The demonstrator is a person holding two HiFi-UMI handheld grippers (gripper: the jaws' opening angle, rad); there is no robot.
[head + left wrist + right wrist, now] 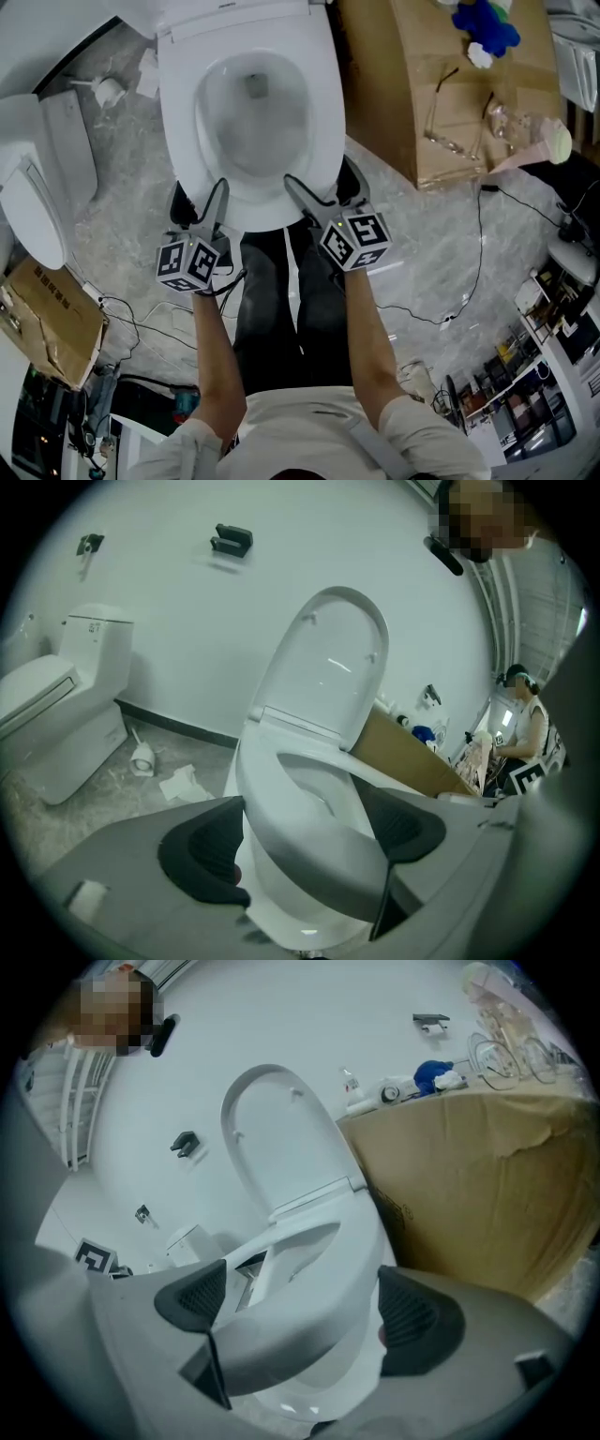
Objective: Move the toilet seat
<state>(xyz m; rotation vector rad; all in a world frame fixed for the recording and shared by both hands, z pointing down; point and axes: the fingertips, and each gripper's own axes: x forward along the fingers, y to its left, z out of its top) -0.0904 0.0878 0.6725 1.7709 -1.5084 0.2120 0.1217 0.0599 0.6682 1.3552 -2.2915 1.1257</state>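
Both claws sit at the front of the white oval toilet seat [323, 103], each with its jaws spread wide rather than closed on the rim. The left claw [202, 199] straddles the seat's front-left curve. In the left gripper view the rim runs across the gap between the dark ribbed pads [202, 850]; the left-hand pad is close against the rim's edge, though I cannot tell if it truly touches. The right claw [323, 187] straddles the front-right curve in the same way, and in the right gripper view the rim fills the space between its jaws, with a pad to either side.

The seat lies lowered over the white ceramic bowl [253, 122]; whether its front rests flat on the bowl or sits a little raised, I cannot tell. The white rounded lid [328, 667] stands upright behind it, against the plain white wall [187, 621]. The person stands square in front of the bowl in dark trousers [281, 309], both forearms reaching forward.

Just beside the bowl on the right is a large brown cardboard box [441, 84] with a blue soft bundle [487, 28] on top. A second white toilet [37, 187], its lid down, stands to the left. Thin black cables [478, 234] trail over the grey marbled floor [122, 159]
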